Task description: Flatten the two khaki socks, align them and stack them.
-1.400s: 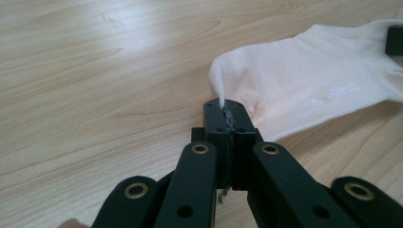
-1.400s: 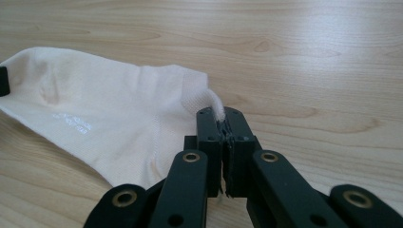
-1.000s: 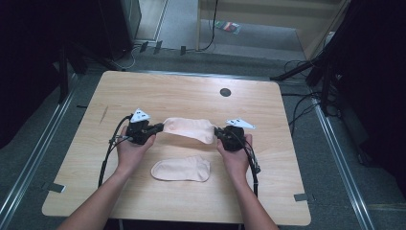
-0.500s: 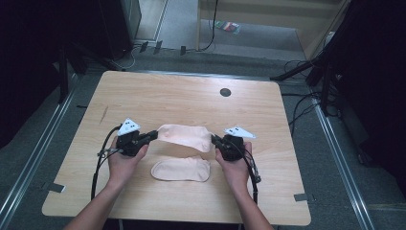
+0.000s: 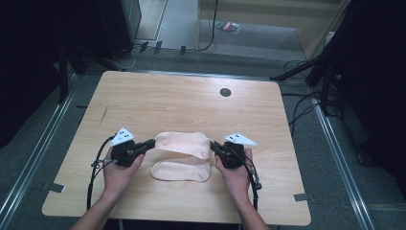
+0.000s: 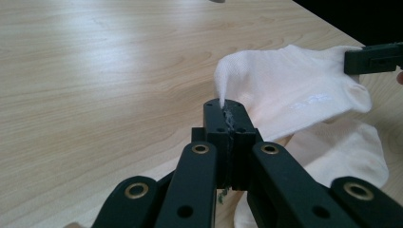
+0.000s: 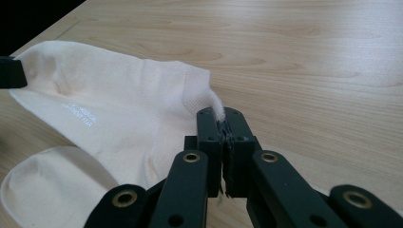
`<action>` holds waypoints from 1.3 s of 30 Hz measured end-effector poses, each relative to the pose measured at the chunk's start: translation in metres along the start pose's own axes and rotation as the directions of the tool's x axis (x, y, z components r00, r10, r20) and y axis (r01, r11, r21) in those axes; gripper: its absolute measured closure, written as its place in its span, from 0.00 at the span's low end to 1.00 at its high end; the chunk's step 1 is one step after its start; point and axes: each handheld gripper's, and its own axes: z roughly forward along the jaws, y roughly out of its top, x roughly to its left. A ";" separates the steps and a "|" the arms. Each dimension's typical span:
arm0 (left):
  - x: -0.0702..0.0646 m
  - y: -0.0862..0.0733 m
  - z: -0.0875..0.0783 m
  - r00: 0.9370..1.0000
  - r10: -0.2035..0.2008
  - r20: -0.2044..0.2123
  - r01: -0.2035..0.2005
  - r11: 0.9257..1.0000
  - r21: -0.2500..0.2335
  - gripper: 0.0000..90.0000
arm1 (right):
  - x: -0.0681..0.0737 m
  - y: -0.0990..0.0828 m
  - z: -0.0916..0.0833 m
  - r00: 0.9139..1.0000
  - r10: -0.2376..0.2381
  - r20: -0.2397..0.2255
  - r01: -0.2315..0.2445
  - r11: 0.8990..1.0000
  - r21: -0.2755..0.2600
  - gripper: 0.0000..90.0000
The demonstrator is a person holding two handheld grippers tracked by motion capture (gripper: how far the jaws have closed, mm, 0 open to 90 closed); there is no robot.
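Two pale pink socks occupy the near half of a wooden table [image 5: 158, 96]. One sock [image 5: 184, 143] is stretched between two hand-held grippers, above the second sock [image 5: 181, 171], which lies flat on the wood. The left gripper [image 5: 152, 143] is clamped tight on one end of the lifted sock (a pinch of fabric pokes out between its jaws), while the right gripper [image 5: 212, 145] is closed on the opposite end.

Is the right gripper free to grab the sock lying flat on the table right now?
Probably not as things stand: the right gripper is shut on one end of the held sock, which hangs over the flat sock. It sits close by, but the gripper would have to let go first.
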 end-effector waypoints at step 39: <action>-0.014 -0.042 -0.019 1.000 0.019 0.010 -0.020 0.998 0.052 1.00 | 0.019 -0.031 -0.027 0.999 -0.015 -0.030 0.015 1.000 0.017 0.98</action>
